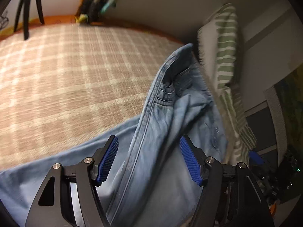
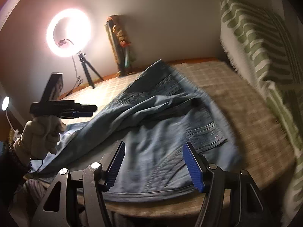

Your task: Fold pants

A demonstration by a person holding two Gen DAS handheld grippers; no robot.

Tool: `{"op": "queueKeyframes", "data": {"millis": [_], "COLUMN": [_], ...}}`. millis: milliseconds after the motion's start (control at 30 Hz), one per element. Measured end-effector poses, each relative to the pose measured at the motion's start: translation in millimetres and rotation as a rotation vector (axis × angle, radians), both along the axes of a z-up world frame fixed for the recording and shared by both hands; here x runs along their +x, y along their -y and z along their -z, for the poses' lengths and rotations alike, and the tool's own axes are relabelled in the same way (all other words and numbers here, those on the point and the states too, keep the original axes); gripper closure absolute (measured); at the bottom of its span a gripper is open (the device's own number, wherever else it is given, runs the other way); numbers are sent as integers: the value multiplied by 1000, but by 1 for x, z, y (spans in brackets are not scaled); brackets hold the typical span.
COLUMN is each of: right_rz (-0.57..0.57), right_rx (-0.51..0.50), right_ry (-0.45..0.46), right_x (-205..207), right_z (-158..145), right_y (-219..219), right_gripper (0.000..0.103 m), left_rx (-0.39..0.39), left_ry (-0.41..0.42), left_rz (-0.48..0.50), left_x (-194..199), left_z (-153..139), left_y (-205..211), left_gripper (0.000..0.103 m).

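Currently: jeans rumpled on the bed, both claws spread and empty

Pants (image 2: 151, 132) are light-blue denim, lying bunched on the checked bedspread (image 1: 66, 71), not flat. In the right wrist view 1 ridge of cloth runs diagonally up from lower left toward the far edge, with a dark shadowed fold under it; a stitched hem or edge lies along the near side of the bed. In the left wrist view the pants (image 1: 161, 132) rise in a twisted fold with a double-stitched seam and what looks like a pocket area near the top; exact part unclear because of blur.

Left gripper (image 1: 149, 160): blue pads spread, denim passing between them, pads not pressing on it. It also shows in the right wrist view (image 2: 83, 113), held in a gloved hand (image 2: 41, 136) over the left side of the pants.

Right gripper (image 2: 154, 167): pads spread, above the near part of the pants, nothing pinched.

A green-and-white striped cushion (image 2: 255, 47) stands at the right side of the bed. A lit ring light (image 2: 69, 33) on a tripod stands at the far wall.
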State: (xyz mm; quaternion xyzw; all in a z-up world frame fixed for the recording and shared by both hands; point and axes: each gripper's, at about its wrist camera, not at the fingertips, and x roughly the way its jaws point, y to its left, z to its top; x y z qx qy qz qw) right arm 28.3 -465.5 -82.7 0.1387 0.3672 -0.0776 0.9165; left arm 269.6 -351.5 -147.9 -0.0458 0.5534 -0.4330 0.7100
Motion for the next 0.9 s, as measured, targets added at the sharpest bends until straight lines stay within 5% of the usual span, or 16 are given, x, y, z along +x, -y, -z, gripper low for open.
{"op": "queueKeyframes", "data": {"millis": [267, 333, 400, 433, 733, 900], "right_rz": [26, 27, 31, 32, 60, 14], "right_rx": [0, 12, 27, 35, 176, 257], "right_ry": [-3, -7, -13, -17, 29, 37], "right_x": [5, 8, 10, 11, 21, 74], "right_z": [-1, 2, 5, 7, 2, -9], "right_y": [34, 39, 44, 46, 76, 79], "right_gripper": [37, 37, 37, 37, 37, 32], "left_rx": [-50, -75, -85, -85, -102, -89], "left_ry": [-49, -35, -3, 19, 218, 286], "left_rz": [-87, -88, -70, -56, 76, 140], "left_x": [9, 8, 7, 5, -34, -59], "left_z": [22, 22, 20, 19, -21, -23], "left_y": [19, 24, 30, 34, 50, 58], "left_gripper": [38, 50, 90, 95, 97, 97]}}
